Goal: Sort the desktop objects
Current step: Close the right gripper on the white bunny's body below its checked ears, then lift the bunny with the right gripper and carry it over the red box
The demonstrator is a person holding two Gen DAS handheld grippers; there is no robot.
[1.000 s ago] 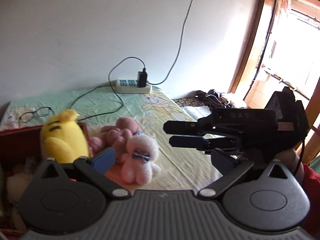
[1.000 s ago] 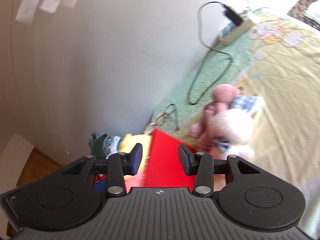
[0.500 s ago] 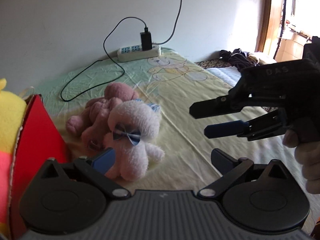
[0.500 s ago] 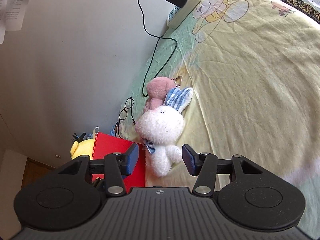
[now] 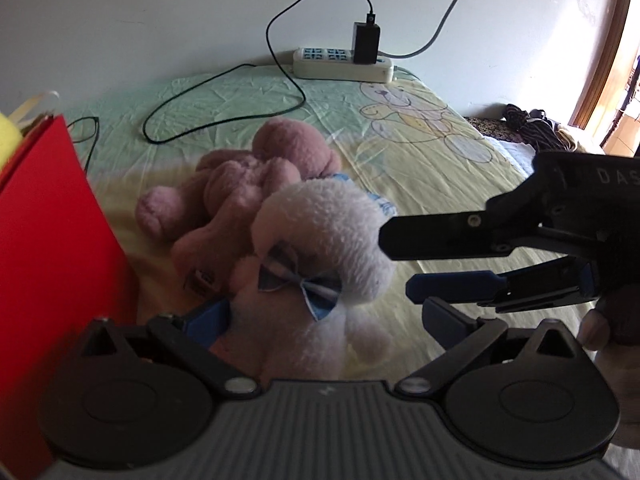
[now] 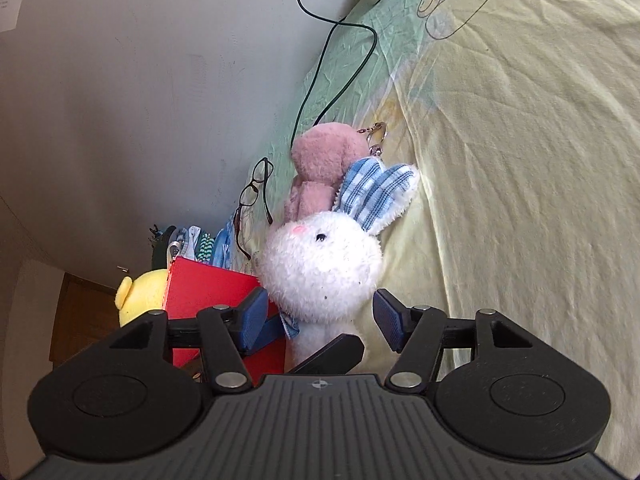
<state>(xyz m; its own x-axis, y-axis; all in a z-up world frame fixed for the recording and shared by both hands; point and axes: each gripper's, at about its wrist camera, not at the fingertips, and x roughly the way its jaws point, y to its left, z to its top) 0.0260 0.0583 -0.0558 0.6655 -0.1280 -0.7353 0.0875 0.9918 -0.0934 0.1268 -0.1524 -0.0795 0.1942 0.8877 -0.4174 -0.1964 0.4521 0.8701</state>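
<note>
Two tools are spread and pinch nothing: my left tool point(image 5: 326, 314) stands around the white rabbit point(image 5: 320, 240), my right tool point(image 6: 320, 318) comes over its head. It lies on the bed point(image 6: 520, 140), right of the red box point(image 5: 48, 240), against the pink plush point(image 6: 320, 160). It seems soft and light; I would pinch the body.
</note>
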